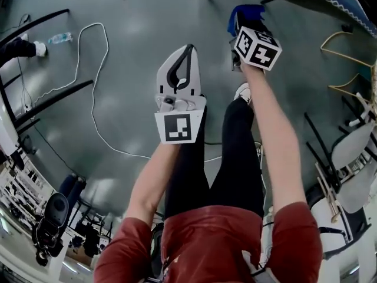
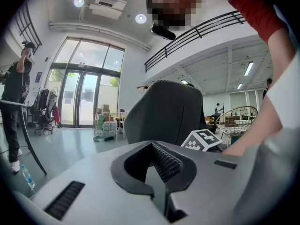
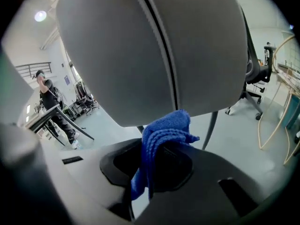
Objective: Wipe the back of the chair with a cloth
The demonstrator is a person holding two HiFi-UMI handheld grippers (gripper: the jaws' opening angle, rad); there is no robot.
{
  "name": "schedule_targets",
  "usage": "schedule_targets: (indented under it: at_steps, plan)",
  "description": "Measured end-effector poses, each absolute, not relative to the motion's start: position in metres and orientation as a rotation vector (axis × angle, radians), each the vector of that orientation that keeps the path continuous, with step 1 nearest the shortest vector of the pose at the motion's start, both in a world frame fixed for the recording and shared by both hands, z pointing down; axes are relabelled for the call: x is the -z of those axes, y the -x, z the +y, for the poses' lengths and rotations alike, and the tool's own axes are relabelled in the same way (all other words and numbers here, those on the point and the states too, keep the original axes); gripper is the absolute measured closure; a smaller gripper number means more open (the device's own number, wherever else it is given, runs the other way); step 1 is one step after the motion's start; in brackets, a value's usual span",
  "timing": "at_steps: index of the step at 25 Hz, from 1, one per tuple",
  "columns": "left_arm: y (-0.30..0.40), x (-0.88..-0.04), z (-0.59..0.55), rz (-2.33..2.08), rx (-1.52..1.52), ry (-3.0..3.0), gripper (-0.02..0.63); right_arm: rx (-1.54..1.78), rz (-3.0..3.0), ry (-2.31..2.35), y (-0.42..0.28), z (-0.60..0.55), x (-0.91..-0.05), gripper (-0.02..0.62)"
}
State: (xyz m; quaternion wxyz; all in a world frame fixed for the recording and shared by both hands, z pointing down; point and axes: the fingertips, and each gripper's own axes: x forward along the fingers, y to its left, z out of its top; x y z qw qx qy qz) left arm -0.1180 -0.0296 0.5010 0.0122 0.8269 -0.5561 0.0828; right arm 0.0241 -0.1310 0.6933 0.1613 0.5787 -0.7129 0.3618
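Nearest us, our left gripper is closed with nothing between its ribbed pads, held out over our legs above the grey floor. Our right gripper is pressed together on a blue cloth, which bunches up out of the jaws in thick folds, with one end trailing down between them.

Just past the cloth, the grey chair back fills most of the right gripper view. The cloth's top reaches the back's lower edge, near its dark centre seam; we cannot tell whether it touches.

Farther off, a white cable loops across the floor toward its left side, near a water bottle. Beyond, a person stands by tall glass doors.
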Motion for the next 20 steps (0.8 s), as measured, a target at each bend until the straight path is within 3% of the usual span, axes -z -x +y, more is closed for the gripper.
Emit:
schedule_targets:
  at_steps: [4, 8, 20]
  plan:
    - [0.131, -0.525, -0.035, -1.749, -0.265, -2.534, 0.594, -0.967, -2.030, -1.613, -0.019, -0.157, -0.721, 0.531]
    - [0.138, -0.535, -0.039, -1.782, -0.278, -2.498, 0.594, -1.105, -1.971, -1.683, -0.024, -0.177, -0.740, 0.531]
    - [0.136, -0.534, -0.037, -1.782, -0.273, -2.445, 0.594, -0.972, -1.968, -1.640, -0.020, -0.212, -0.740, 0.531]
